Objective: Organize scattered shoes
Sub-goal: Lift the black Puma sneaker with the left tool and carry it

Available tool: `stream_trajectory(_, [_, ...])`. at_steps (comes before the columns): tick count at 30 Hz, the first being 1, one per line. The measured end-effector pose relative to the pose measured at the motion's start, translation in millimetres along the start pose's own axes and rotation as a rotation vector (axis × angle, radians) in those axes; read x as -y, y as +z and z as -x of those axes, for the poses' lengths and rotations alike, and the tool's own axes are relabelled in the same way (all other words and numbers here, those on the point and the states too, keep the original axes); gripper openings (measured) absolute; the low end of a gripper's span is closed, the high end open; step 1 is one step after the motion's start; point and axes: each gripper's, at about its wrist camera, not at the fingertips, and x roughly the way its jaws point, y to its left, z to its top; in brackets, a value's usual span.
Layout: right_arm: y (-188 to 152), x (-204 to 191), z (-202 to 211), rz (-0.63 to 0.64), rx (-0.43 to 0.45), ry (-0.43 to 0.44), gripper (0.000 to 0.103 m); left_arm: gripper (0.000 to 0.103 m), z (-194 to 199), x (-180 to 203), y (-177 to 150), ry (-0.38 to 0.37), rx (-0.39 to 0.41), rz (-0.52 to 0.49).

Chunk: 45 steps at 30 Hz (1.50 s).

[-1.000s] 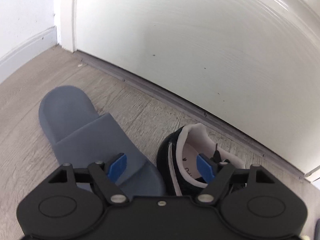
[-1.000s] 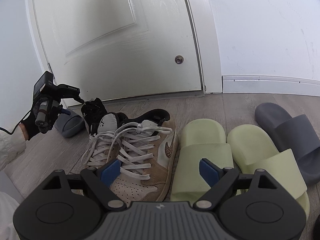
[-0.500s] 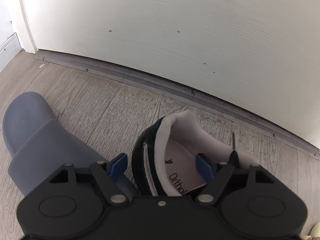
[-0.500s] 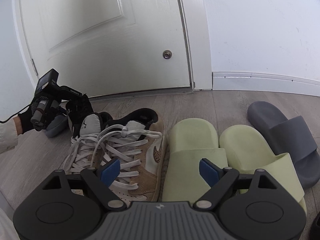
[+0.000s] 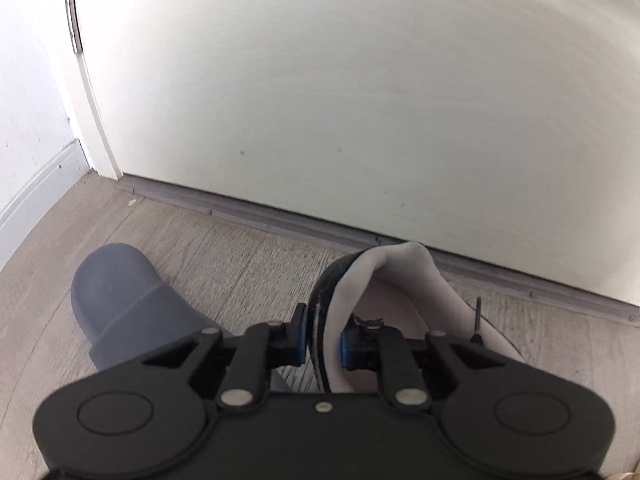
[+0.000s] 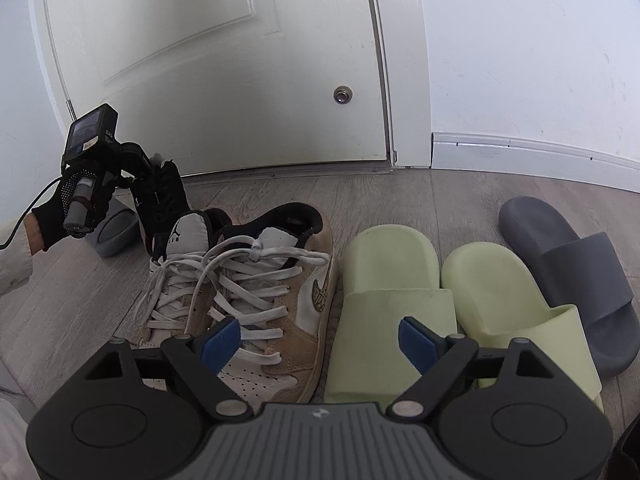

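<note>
My left gripper [image 5: 324, 340] has its jaws closing on the collar of a black sneaker with a pale lining [image 5: 384, 276], and the blue pads press the collar wall from both sides. The right wrist view shows this left gripper [image 6: 134, 178] in a gloved hand, with the black sneaker [image 6: 164, 196] hanging heel-up above a grey slide [image 6: 116, 234]. The same grey slide [image 5: 120, 292] lies to the left of the sneaker. My right gripper [image 6: 320, 344] stands open and empty above a tan sneaker [image 6: 288, 272] and a green slide [image 6: 392, 272].
A white-laced sneaker [image 6: 176, 280] lies beside the tan one. A second green slide [image 6: 500, 288] and a second grey slide [image 6: 580, 272] lie to the right. The white door [image 5: 360, 100] and its threshold [image 5: 280, 220] close off the floor just behind the shoes.
The left jaws closed from wide apart onto the black sneaker's collar, and the sneaker rose heel-first off the floor. The right gripper stayed open and hardly moved.
</note>
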Motion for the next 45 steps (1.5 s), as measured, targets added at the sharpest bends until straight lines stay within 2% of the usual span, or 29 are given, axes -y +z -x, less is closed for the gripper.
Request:
stream_trajectory(3, [0.7,-1.2,7.7,0.001,0.017,0.000,0.087,0.014,40.4,7.1,5.6,-0.013,0.064,-0.051])
stream_trajectory(6, [0.0,-1.2,19.5,-0.014,0.038,0.005,0.087,0.013,81.9,8.0,10.1,-0.062,0.100,-0.050])
stream_trajectory(12, [-5.6,-6.0,50.6,-0.017,0.076,0.019,0.087,0.013,148.9,10.0,6.7,-0.092,0.156,-0.060])
stream_trajectory(17, [-12.1,-13.0,74.7,0.000,0.103,0.049,0.087,0.013,203.3,5.8,-2.1,-0.164,0.165,-0.007])
stream_trajectory(23, [-26.8,-9.6,110.1,-0.023,0.137,0.049,0.087,0.013,275.0,27.2,-32.3,-0.220,0.239,-0.041])
stream_trajectory(27, [-43.1,8.6,138.8,-0.060,0.160,0.023,0.087,0.014,322.9,60.8,-55.4,-0.302,0.281,-0.072])
stream_trajectory(32, [-60.7,38.6,172.0,-0.116,0.197,-0.038,0.087,0.014,356.6,104.5,-74.5,-0.438,0.277,-0.064])
stream_trajectory(36, [-72.2,63.8,197.1,-0.168,0.234,-0.094,0.087,0.014,369.1,159.8,-88.9,-0.555,0.263,-0.070])
stream_trajectory(41, [-83.5,97.0,223.8,-0.230,0.283,-0.175,0.087,0.014,372.6,239.2,-97.6,-0.627,0.254,-0.093])
stream_trajectory(45, [-89.9,125.4,237.4,-0.313,0.330,-0.213,0.087,0.014,365.4,325.1,-101.4,-0.721,0.210,-0.139])
